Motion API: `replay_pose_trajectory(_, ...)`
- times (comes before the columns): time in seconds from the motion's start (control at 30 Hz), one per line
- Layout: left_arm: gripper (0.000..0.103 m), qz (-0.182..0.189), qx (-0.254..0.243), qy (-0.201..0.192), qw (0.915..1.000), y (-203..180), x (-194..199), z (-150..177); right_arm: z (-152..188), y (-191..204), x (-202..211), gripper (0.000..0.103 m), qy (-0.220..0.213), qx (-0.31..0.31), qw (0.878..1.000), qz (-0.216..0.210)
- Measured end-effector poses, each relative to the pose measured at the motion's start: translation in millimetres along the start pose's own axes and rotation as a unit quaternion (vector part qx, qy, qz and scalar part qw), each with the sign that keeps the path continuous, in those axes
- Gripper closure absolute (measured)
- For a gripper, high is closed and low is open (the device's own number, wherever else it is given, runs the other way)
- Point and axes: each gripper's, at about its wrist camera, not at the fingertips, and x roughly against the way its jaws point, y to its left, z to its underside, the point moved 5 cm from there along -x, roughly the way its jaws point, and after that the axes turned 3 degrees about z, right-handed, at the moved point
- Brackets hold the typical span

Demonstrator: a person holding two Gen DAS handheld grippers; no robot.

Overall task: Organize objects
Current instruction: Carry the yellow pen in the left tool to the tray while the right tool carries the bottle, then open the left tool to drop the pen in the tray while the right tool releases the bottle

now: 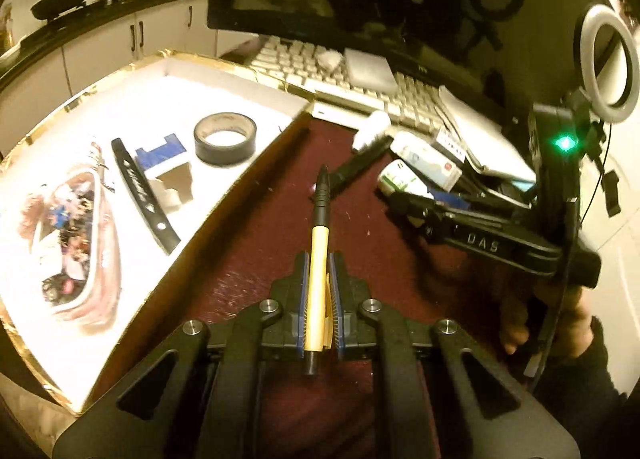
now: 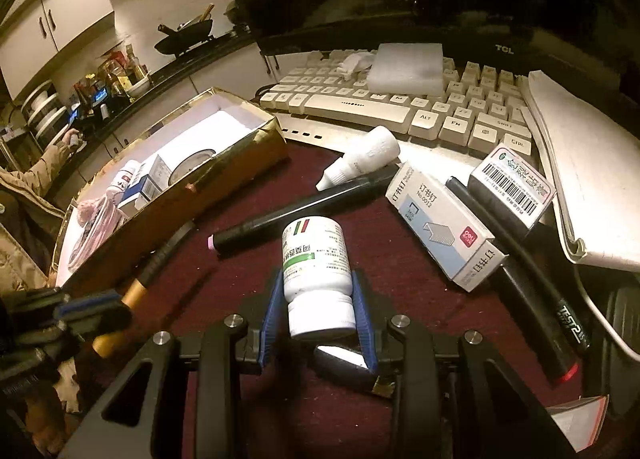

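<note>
Left tool (image 1: 318, 291) clamps our pen (image 1: 318, 231) | right tool (image 2: 318, 311) grips bottle (image 2: 318, 259) | step: carrying both | next: we swing left to box (image 1: 120, 83), release inside.

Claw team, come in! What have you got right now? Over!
Left claw shut on yellow pen. Right claw clamps white bottle. Gold box open; black marker lies between.

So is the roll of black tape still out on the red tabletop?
No, the tape roll lies inside the white-lined box, beside a small blue carton.
</note>
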Motion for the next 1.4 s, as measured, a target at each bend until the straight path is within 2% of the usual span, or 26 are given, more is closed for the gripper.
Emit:
replay_pose_trajectory(0.1, 0.094, 0.002, 0.006, -0.010, 0.9999, 3.0, 8.2, -3.7, -0.5, 1.2, 2.8, 0.069, -0.003, -0.009, 1.000, -0.011)
replay_pose_trajectory(0.2, 0.094, 0.003, 0.020, -0.023, 0.9995, 8.4, 17.7, -8.6, -5.6, 9.4, 17.7, 0.069, -0.025, -0.006, 0.999, -0.020)
replay_pose_trajectory(0.4, 0.094, -0.007, 0.076, -0.059, 0.9953, 36.2, 39.4, -33.4, -17.6, 31.2, 34.8, 0.069, -0.031, -0.033, 0.998, -0.046)
replay_pose_trajectory(0.5, 0.094, -0.030, 0.095, -0.082, 0.9916, 53.9, 49.0, -53.0, -27.8, 45.1, 33.3, 0.069, -0.028, -0.051, 0.996, -0.067)
replay_pose_trajectory(0.6, 0.094, -0.069, 0.106, -0.102, 0.9867, 72.9, 53.0, -71.5, -45.5, 61.8, 28.6, 0.069, -0.033, -0.054, 0.995, -0.073)
replay_pose_trajectory(0.8, 0.094, -0.113, 0.134, -0.082, 0.9811, 114.1, 31.4, -101.2, -93.6, 89.1, -8.6, 0.069, -0.030, -0.060, 0.995, -0.079)
replay_pose_trajectory(0.87, 0.094, -0.132, 0.139, -0.062, 0.9795, 128.4, 19.2, -108.4, -109.0, 95.8, -23.8, 0.069, -0.031, -0.057, 0.995, -0.070)
replay_pose_trajectory(0.93, 0.094, -0.133, 0.155, -0.043, 0.9780, 141.1, 7.2, -111.4, -119.3, 99.5, -39.6, 0.069, -0.031, -0.048, 0.997, -0.058)
replay_pose_trajectory(0.97, 0.094, -0.128, 0.164, -0.037, 0.9775, 146.7, 4.0, -111.5, -122.7, 100.2, -47.8, 0.069, -0.039, -0.040, 0.998, -0.038)
replay_pose_trajectory(1.13, 0.094, -0.153, 0.174, -0.012, 0.9728, 164.2, -6.7, -109.8, -119.9, 94.7, -63.4, 0.069, -0.055, -0.019, 0.998, 0.014)
replay_pose_trajectory(1.4, 0.094, -0.181, 0.166, 0.028, 0.9691, 175.8, -29.7, -109.0, -108.5, 88.5, -79.7, 0.069, -0.040, -0.003, 0.999, 0.032)
